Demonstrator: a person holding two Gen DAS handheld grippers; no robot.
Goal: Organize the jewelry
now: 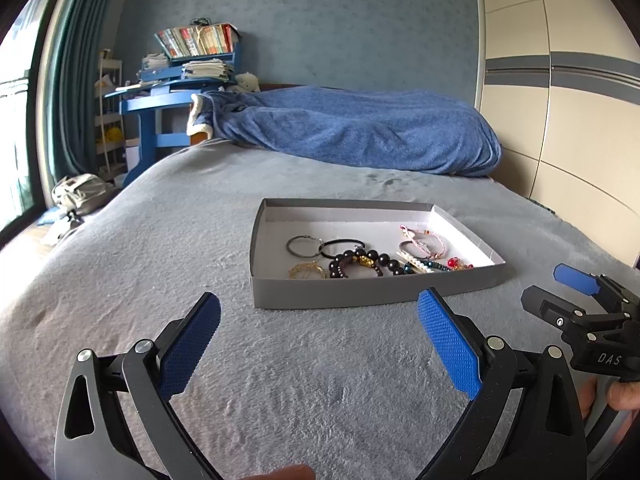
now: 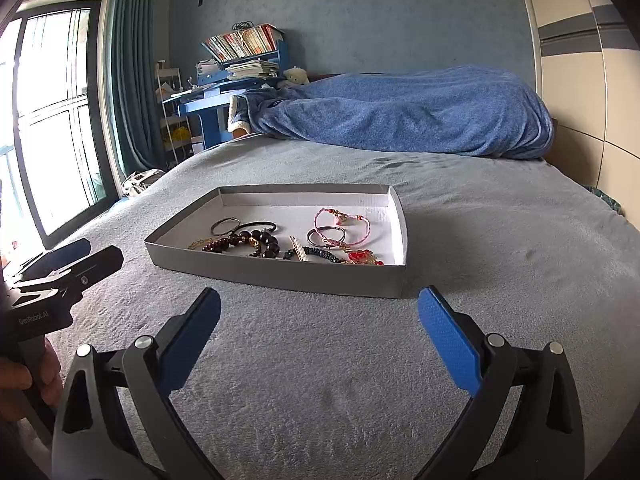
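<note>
A shallow grey box lid [image 1: 360, 290] [image 2: 280, 274] with a white inside lies on the grey bed. In it lie several pieces of jewelry: a dark bead bracelet [image 1: 362, 261] [image 2: 256, 240], a black hair tie [image 1: 342, 246], a grey ring-shaped band [image 1: 302, 246] [image 2: 226, 225], a gold chain [image 1: 307, 270], pink cord bracelets [image 1: 424, 240] [image 2: 342, 222], a red charm [image 1: 458, 264] [image 2: 362, 257]. My left gripper [image 1: 319, 312] is open and empty, just short of the box. My right gripper [image 2: 319, 310] is open and empty, also in front of the box.
The grey bedspread [image 1: 200, 220] stretches all around the box. A blue blanket [image 1: 360, 132] is heaped at the far end. A blue desk with books [image 1: 188, 64] stands at far left by a window and curtain. A wardrobe [image 1: 560, 100] stands at right.
</note>
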